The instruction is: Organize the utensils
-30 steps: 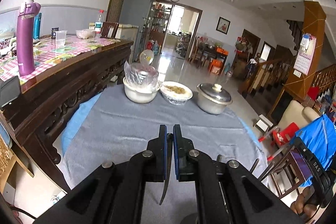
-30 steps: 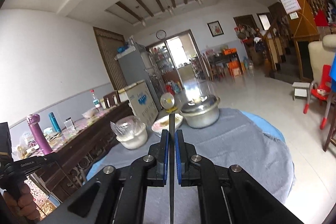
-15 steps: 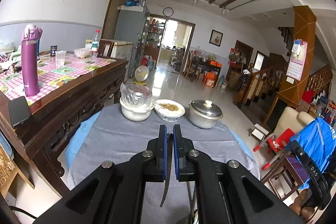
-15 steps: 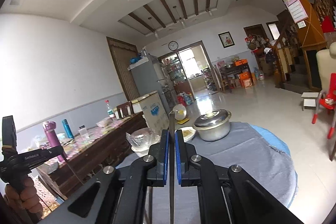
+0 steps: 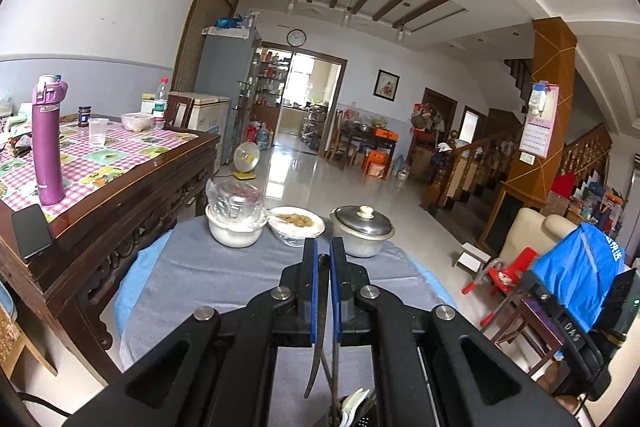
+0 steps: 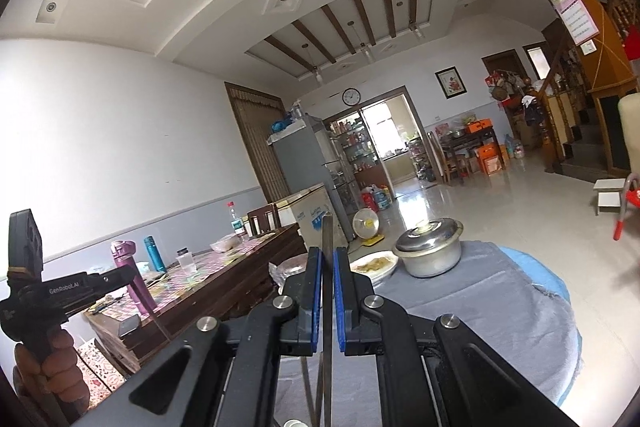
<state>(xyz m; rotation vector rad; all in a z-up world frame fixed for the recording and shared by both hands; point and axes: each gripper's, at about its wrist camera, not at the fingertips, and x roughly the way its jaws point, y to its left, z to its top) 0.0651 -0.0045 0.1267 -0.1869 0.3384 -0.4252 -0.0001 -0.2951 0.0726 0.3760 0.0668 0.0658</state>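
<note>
1. The left gripper (image 5: 323, 259) is closed tight on a thin, dark metal utensil (image 5: 320, 327). The utensil is pinched between the blue pads, and its curved lower end hangs down below the jaws. What kind of utensil it is cannot be told.
2. The right gripper (image 6: 327, 267) is also closed tight on a flat metal utensil handle (image 6: 327, 239). The handle is held upright, and its top end sticks up above the fingertips. Its lower end runs out of the bottom of the picture.
3. Both grippers are held above a round table covered by a grey cloth (image 5: 224, 279).
4. At the far edge of the table three dishes are set in a row. A white bowl (image 5: 234, 233) with a clear plastic cover is on the left. A plate of food (image 5: 295, 225) is in the middle. A metal pot with a lid (image 5: 362, 231) is on the right.
5. In the right wrist view, the left gripper is seen at the far left, held by a hand (image 6: 52, 363).
6. At the bottom of the left wrist view, the tops of more utensils (image 5: 354, 403) can be seen, but they are too cut off to be named.
7. A wooden table with a pink checked cloth (image 5: 120, 163) stands to the left, and a purple bottle (image 5: 48, 143) stands on it.
</note>
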